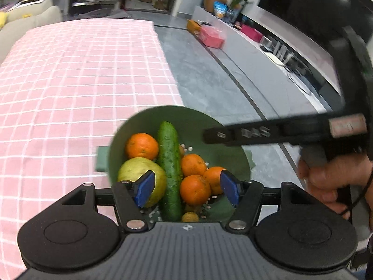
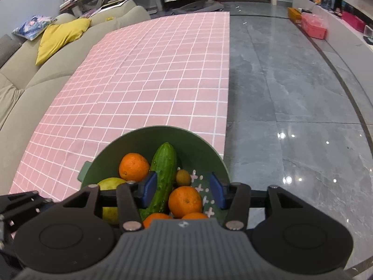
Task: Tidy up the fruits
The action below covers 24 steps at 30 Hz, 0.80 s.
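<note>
A green colander bowl (image 1: 186, 119) stands at the near right corner of the pink checked table (image 1: 81, 74). It holds a cucumber (image 1: 169, 163), several oranges (image 1: 142, 145), a yellow-green fruit (image 1: 135, 170) and a small brown fruit (image 1: 190, 217). My left gripper (image 1: 187, 189) is open and empty just above the bowl. The right gripper tool (image 1: 268, 131) reaches over the bowl's right rim. In the right wrist view the bowl (image 2: 186, 137), cucumber (image 2: 163, 165), an orange (image 2: 185, 200) and a kiwi (image 2: 183, 177) show. My right gripper (image 2: 183, 192) is open and empty above them.
A beige sofa (image 2: 28, 74) with a yellow cushion (image 2: 60, 37) runs along the table's left side. Grey tiled floor (image 2: 291, 93) lies to the right. A pink box (image 2: 313, 26) and a low white TV bench (image 1: 268, 46) stand at the far right.
</note>
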Each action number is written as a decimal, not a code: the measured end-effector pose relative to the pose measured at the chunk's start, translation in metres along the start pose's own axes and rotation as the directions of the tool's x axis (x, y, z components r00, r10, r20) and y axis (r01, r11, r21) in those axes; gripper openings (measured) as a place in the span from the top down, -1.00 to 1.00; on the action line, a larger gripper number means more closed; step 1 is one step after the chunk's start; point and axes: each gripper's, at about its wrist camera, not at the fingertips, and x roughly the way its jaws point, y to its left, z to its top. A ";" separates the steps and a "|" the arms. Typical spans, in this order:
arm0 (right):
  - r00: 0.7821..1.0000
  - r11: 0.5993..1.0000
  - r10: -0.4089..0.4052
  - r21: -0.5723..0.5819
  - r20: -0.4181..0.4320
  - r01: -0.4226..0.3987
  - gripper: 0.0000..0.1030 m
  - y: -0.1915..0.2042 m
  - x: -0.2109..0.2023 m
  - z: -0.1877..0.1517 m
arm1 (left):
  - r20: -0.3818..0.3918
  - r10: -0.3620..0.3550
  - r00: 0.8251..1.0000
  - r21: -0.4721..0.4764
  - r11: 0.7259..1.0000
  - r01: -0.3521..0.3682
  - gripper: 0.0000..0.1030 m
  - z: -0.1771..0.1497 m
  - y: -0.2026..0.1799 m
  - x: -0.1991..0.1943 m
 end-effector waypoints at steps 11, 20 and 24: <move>0.992 0.992 -0.123 0.027 0.034 0.122 -0.56 0.019 -0.053 -0.027 | -0.024 0.175 0.984 -0.027 0.984 -0.175 -0.47 0.007 0.000 -0.039; 0.970 0.969 -0.236 0.089 0.056 0.230 -0.77 0.040 -0.086 -0.060 | -0.044 0.263 0.964 -0.023 0.964 -0.264 -0.56 -0.004 -0.007 -0.055; 0.972 0.971 -0.229 0.090 0.058 0.223 -0.77 0.039 -0.091 -0.064 | -0.037 0.268 0.963 -0.016 0.963 -0.268 -0.56 -0.007 -0.012 -0.059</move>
